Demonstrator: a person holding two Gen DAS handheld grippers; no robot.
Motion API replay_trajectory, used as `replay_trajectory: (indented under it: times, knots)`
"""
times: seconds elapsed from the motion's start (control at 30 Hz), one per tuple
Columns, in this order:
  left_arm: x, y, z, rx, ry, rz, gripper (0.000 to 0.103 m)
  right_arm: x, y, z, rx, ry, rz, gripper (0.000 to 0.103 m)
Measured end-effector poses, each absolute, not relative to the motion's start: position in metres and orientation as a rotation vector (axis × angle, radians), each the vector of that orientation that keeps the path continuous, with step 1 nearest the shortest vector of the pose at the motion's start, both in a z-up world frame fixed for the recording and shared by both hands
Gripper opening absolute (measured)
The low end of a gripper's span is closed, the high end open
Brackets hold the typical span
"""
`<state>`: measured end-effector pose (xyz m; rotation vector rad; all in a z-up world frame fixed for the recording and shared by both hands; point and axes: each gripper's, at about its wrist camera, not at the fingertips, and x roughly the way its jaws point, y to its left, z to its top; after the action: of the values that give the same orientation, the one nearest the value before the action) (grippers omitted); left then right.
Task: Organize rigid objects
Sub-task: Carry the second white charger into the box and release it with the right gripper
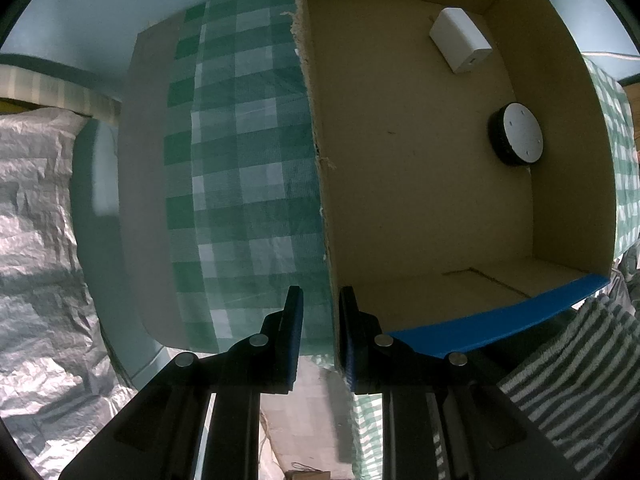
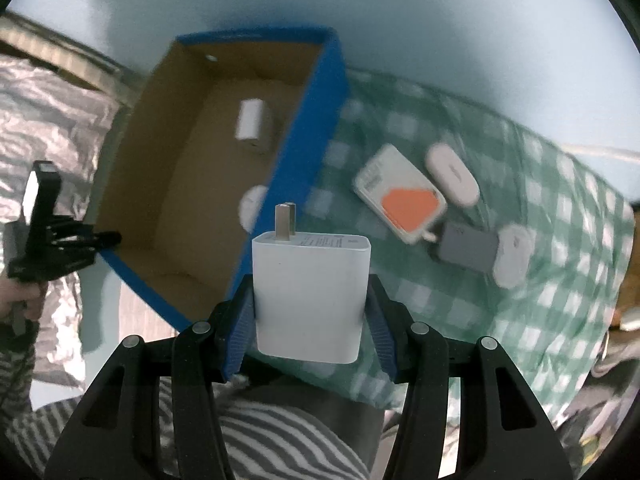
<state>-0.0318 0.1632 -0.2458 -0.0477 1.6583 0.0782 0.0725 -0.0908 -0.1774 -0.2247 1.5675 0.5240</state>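
A cardboard box with blue outer walls point(image 1: 500, 328) point(image 2: 316, 128) stands on the green checked cloth. Inside lie a white rectangular charger point(image 1: 460, 38) point(image 2: 249, 120) and a round black-and-white disc point(image 1: 518, 134) point(image 2: 251, 204). My left gripper point(image 1: 321, 300) is shut on the box's left wall, one finger on each side. My right gripper point(image 2: 310, 292) is shut on a white plug adapter point(image 2: 310, 296), prongs pointing forward, held above the box's right wall.
On the checked cloth point(image 2: 540, 288) right of the box lie a white-and-orange card holder point(image 2: 404, 196), a white oval case point(image 2: 452, 176), a grey block point(image 2: 468, 246) and another white case point(image 2: 512, 256). Crinkled silver sheeting point(image 1: 36, 240) lies left. A striped towel point(image 2: 280, 432) is near.
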Motion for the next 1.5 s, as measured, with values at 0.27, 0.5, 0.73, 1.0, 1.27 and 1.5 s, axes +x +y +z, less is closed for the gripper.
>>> replay_trajectory:
  times: [0.27, 0.5, 0.73, 1.0, 1.27, 1.5]
  knots:
    - [-0.032, 0.164, -0.246, -0.052, 1.656, 0.078, 0.018, 0.075, -0.031, -0.171, -0.303, 1.536, 0.627, 0.053]
    - [-0.031, 0.163, -0.245, -0.055, 1.653, 0.078, 0.018, 0.070, 0.010, -0.191, -0.355, 1.573, 0.684, 0.053]
    - [-0.030, 0.163, -0.244, -0.057, 1.652, 0.072, 0.018, 0.059, 0.033, -0.223, -0.448, 1.619, 0.704, 0.053]
    - [-0.030, 0.162, -0.244, -0.057, 1.649, 0.071, 0.018, 0.051, 0.035, -0.251, -0.497, 1.661, 0.691, 0.053]
    - [-0.031, 0.162, -0.244, -0.058, 1.649, 0.070, 0.018, 0.052, 0.034, -0.251, -0.499, 1.637, 0.691, 0.052]
    - [-0.030, 0.160, -0.244, -0.050, 1.651, 0.073, 0.018, 0.053, 0.031, -0.239, -0.497, 1.597, 0.709, 0.060]
